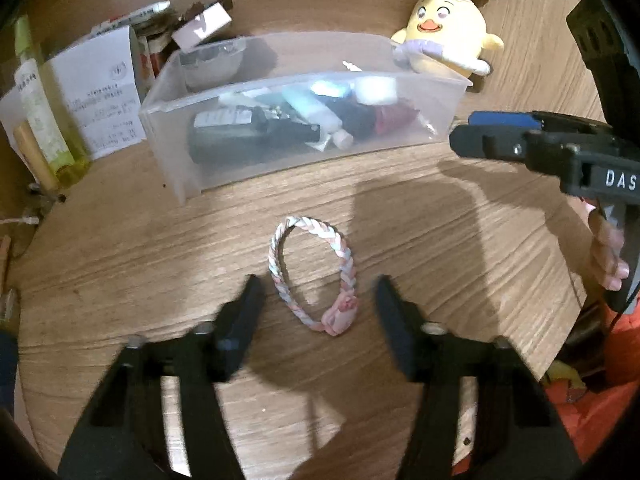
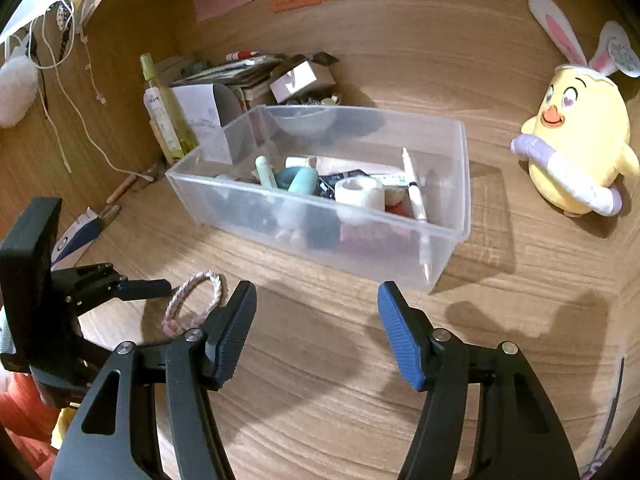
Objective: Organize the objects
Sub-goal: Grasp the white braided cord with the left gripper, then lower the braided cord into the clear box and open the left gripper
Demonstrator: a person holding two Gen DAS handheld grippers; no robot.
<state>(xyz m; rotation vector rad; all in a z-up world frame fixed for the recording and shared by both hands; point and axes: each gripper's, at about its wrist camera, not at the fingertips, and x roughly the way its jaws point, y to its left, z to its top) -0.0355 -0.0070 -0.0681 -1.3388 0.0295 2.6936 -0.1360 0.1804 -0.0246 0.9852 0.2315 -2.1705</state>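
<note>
Wooden desk (image 1: 460, 240) runs under everything, grain wide across both views.

Clear plastic bin (image 1: 304, 120) sits on it ahead of me, long side toward my left claw. Inside: a jumble of tubes, a dark bottle, a white tape roll (image 2: 359, 194) and a pen (image 2: 414, 192) leaning against the right-hand wall. Contents partly fogged by the plastic; I can't name them all.

Yellow chick plush (image 1: 448, 40) with bunny ears stands beyond the bin's far right corner, just beside it, upright.

Left of the bin: a white folded paper (image 1: 100, 96), a green-yellow bottle (image 1: 40, 112) upright beside it, stacked books and small boxes behind.

My right claw (image 2: 318, 328) hovers over bare desk in front of the bin, jaws spread wide, nothing between them. One pad blue, one black.

My left claw (image 1: 318, 304) is low over the desk, jaws spread, straddling the near end of the braided hair tie (image 1: 314, 276). Neither finger touches it in the left view.

The hair tie, pink, white and pale blue braid, lies flat on the desk in a loop, well short of the bin, its knotted pink end nearest me.
</note>
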